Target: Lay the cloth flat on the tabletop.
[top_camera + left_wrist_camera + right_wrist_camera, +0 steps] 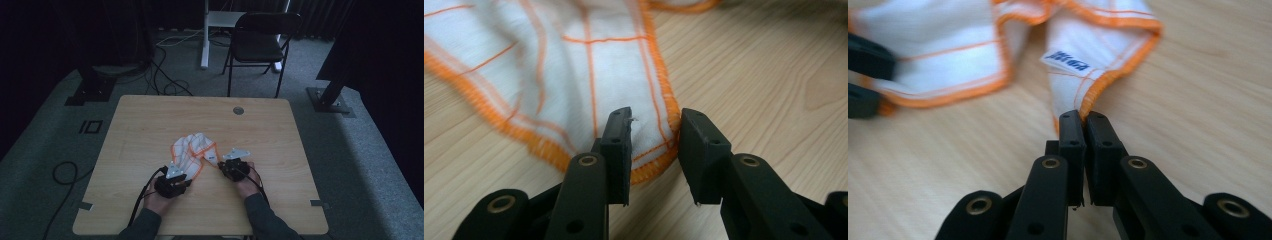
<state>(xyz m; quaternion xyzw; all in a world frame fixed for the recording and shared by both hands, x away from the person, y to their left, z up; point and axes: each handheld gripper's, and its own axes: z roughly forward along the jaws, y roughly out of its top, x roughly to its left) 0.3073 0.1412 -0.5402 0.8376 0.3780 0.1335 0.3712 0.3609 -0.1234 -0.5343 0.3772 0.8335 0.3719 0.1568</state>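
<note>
A white cloth (192,150) with orange stitched edges and thin orange lines lies crumpled on the wooden table (150,120), near the front middle. My left gripper (187,173) is at the cloth's near left corner. In the left gripper view that corner of the cloth (574,65) lies between the jaws of the left gripper (654,120), which stand apart without pressing on it. My right gripper (1083,117) is shut on the near right corner of the cloth (1098,50), just below a small blue-printed label (1066,61). In the high view the right gripper (219,164) sits at the cloth's right side.
A round metal grommet (238,110) is set in the table near its far edge. Behind the table stand a black folding chair (260,42) and a white desk leg (204,35). Cables (165,82) run over the grey carpet. The left gripper's black jaws (863,75) show at the far left of the right gripper view.
</note>
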